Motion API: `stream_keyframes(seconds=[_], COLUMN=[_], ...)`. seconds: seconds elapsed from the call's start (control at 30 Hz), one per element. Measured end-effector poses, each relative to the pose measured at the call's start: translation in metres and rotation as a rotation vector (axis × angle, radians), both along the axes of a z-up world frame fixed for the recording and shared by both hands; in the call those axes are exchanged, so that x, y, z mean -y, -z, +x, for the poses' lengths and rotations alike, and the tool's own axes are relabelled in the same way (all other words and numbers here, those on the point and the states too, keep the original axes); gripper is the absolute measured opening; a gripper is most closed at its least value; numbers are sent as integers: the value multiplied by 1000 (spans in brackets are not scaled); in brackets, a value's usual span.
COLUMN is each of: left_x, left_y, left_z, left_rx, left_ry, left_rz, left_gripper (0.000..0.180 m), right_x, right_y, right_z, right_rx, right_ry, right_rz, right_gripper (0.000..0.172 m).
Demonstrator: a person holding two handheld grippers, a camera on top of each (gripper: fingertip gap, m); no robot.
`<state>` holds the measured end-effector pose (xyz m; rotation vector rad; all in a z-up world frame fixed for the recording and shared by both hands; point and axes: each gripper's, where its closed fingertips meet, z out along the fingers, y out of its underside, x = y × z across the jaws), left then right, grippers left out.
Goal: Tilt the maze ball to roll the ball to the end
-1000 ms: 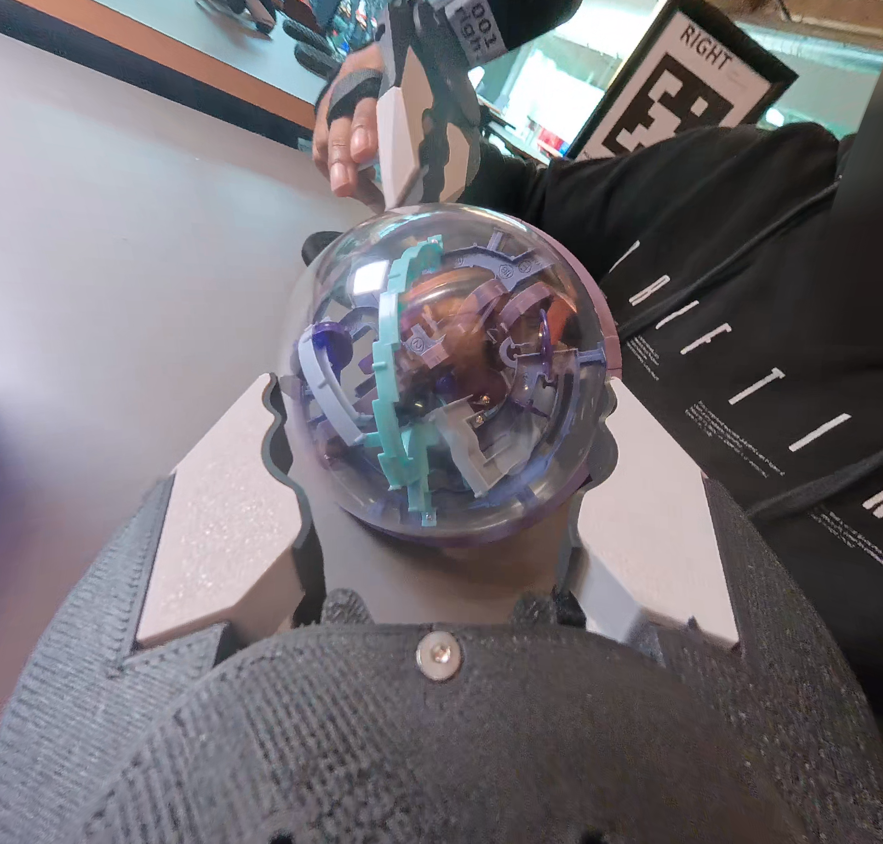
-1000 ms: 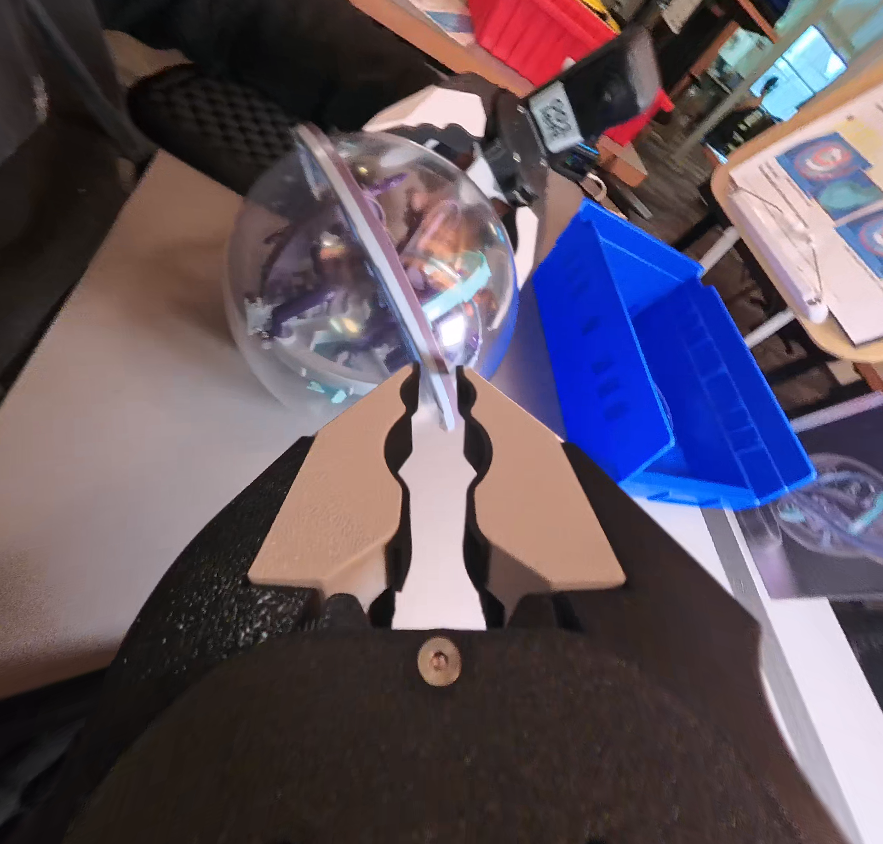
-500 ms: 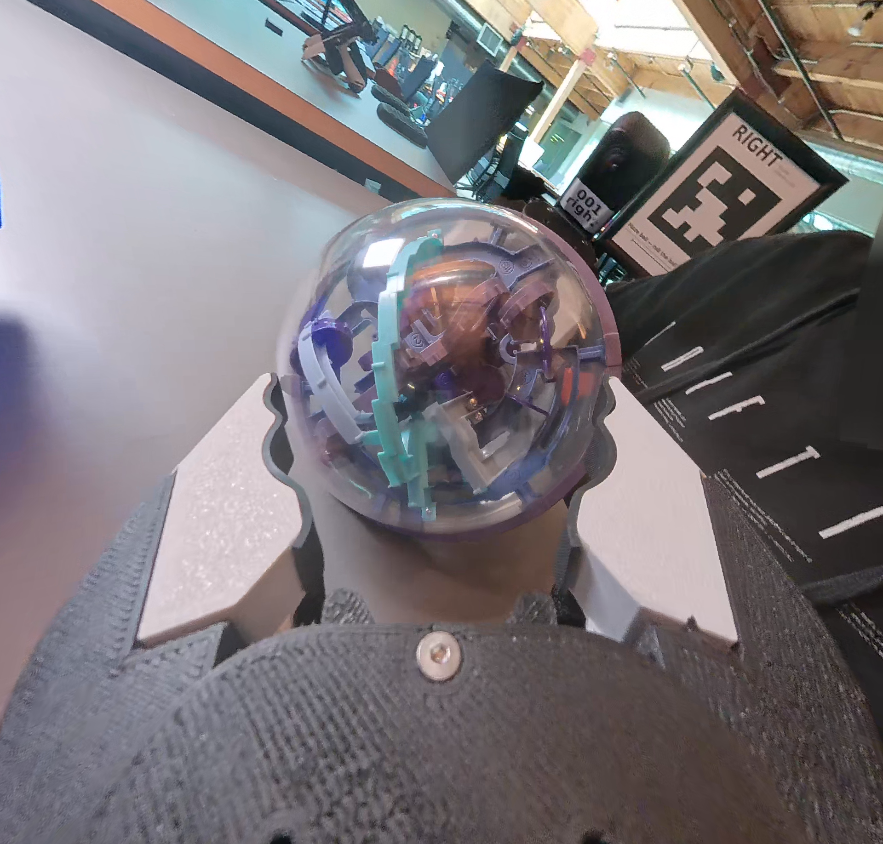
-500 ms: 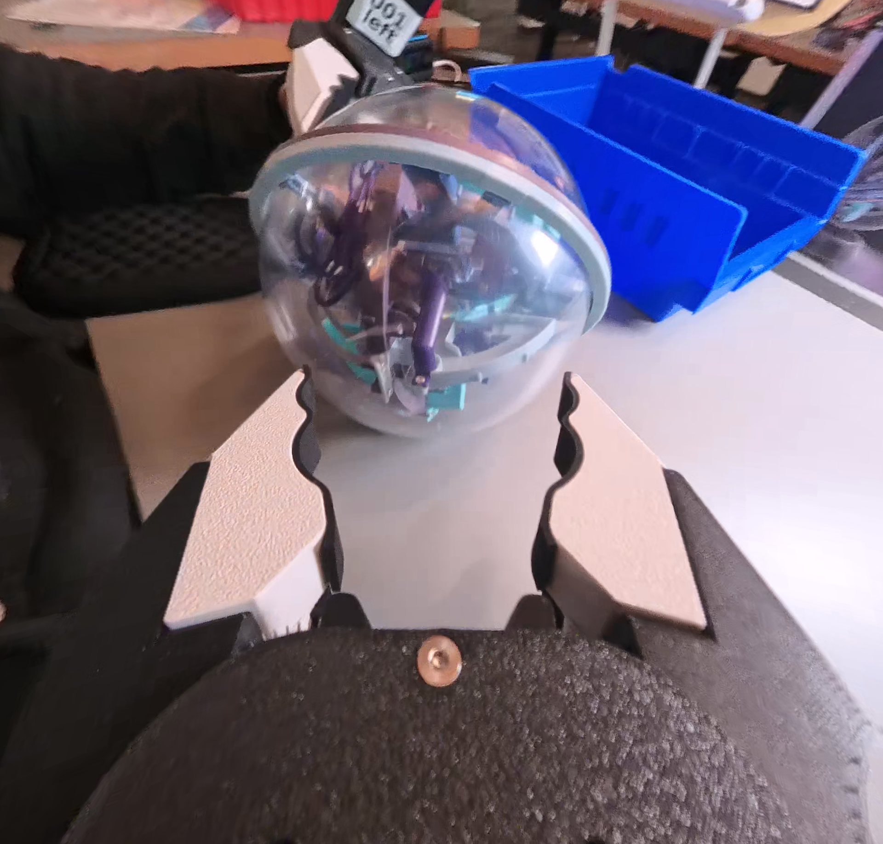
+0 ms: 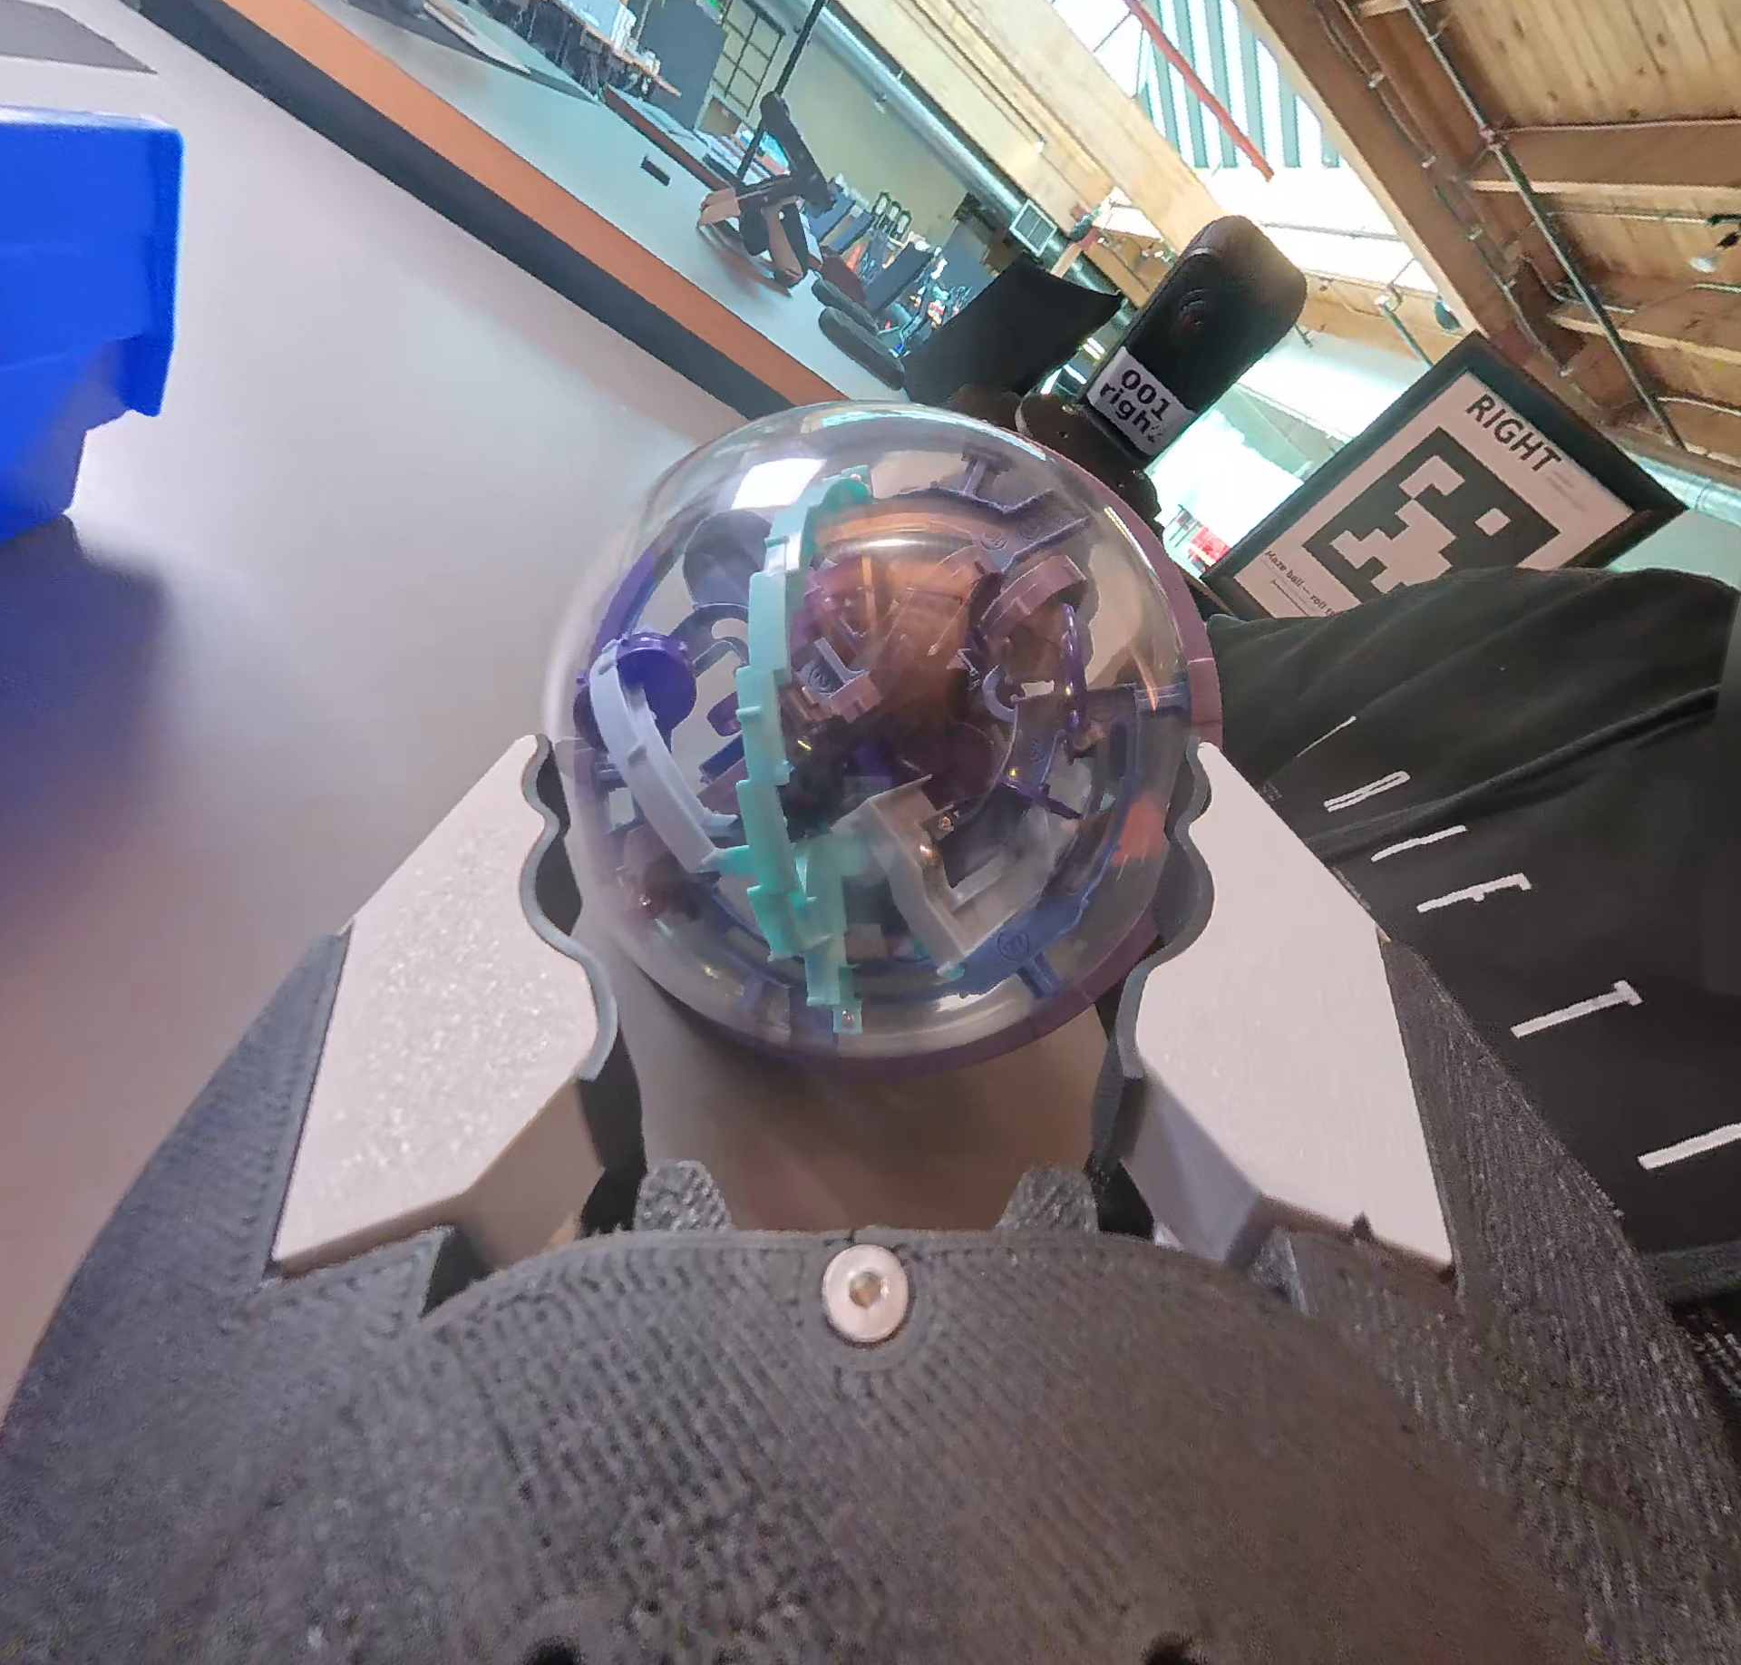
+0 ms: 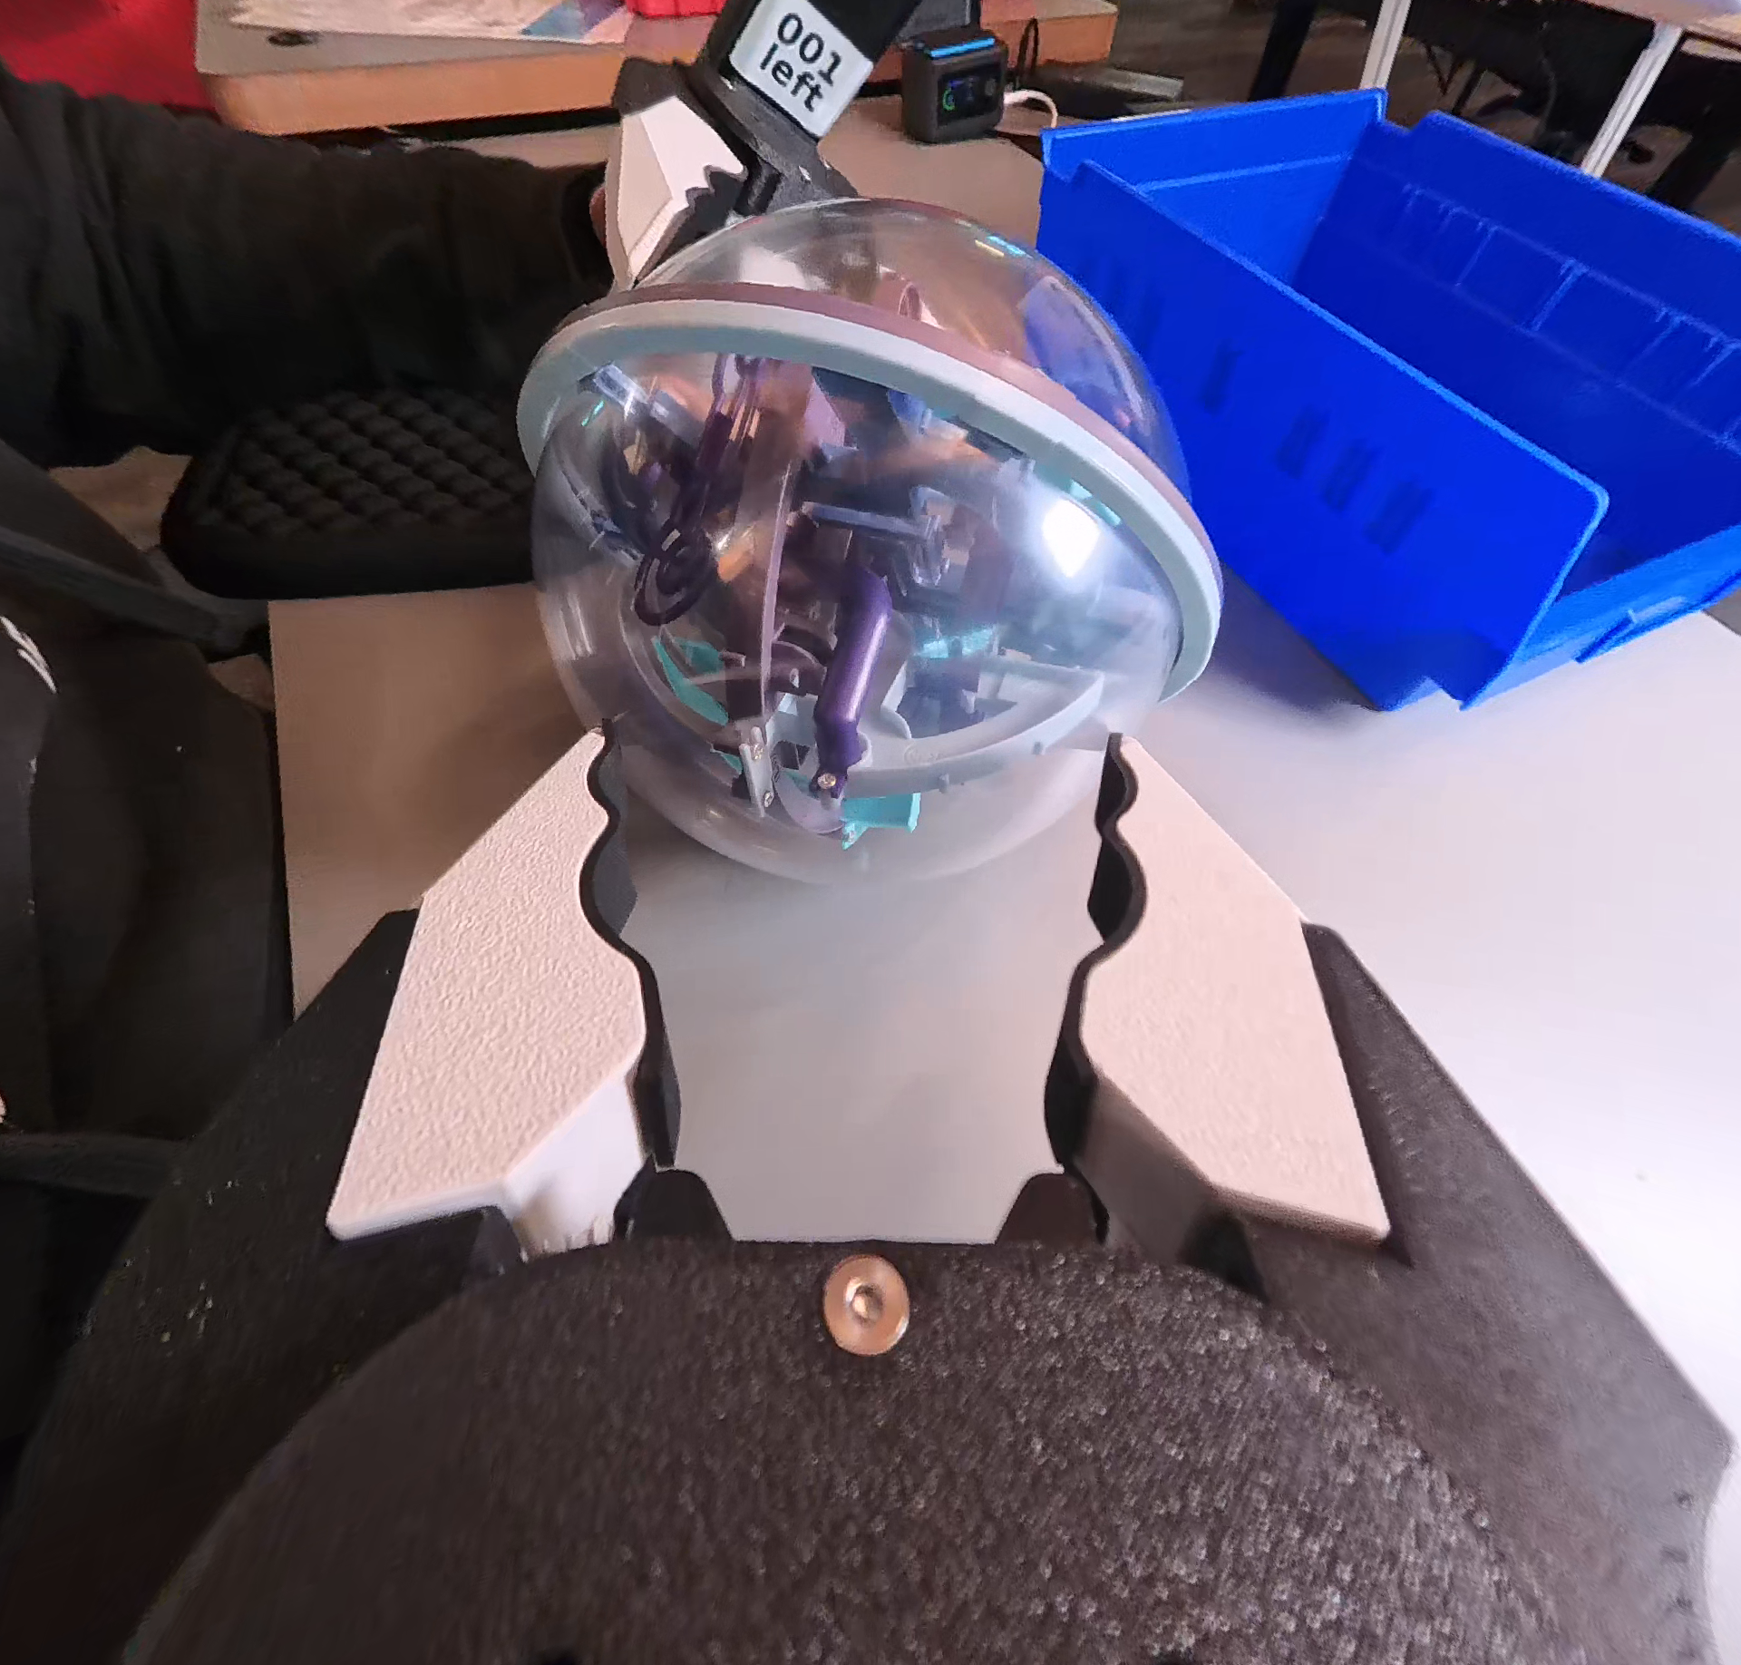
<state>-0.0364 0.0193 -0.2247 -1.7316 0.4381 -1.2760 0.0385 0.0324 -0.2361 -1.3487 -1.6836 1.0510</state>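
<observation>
Between the pale fingers of the left claw sits the maze ball, a clear sphere packed with teal, lilac and purple tracks and ringed by a pale band. Both pads appear to press its sides, so this claw is pinching the sphere and holding it above the grey surface. From the opposite side, the right claw stands spread wide, its fingertips just at the sphere's lower curve; no firm contact shows there, and it seems only to frame or steady the ball.

As for progress, the sphere is lifted and tipped, its band slanting, so the tilting is under way. The small inner ball cannot be picked out with confidence among the tracks, so how much of the route remains cannot be told; the end is probably not reached.

Just beside the sphere, the blue bin rests on the surface, and its visible compartments hold nothing.
</observation>
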Motion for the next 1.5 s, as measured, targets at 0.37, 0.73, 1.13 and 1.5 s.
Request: stream_keyframes(seconds=[0.37, 0.73, 1.13, 1.5], left_x=[4, -4, -7, -10], left_y=[0, -5, -3, -5], left_z=[0, -7, -14, -15], left_rx=[-34, -49, 15, 19], left_ry=[-4, -74, -83, -95], left_rz=[60, 99, 53, 43], left_gripper=[124, 124, 124, 124], right_x=[0, -7, -9, -10], right_y=[0, 8, 5, 7], right_z=[-3, -10, -15, -17], right_rx=[-40, -78, -108, -111], right_ry=[-71, -64, -65, -57], right_rz=[75, 71, 5, -15], right_gripper=[102, 102, 101, 101])
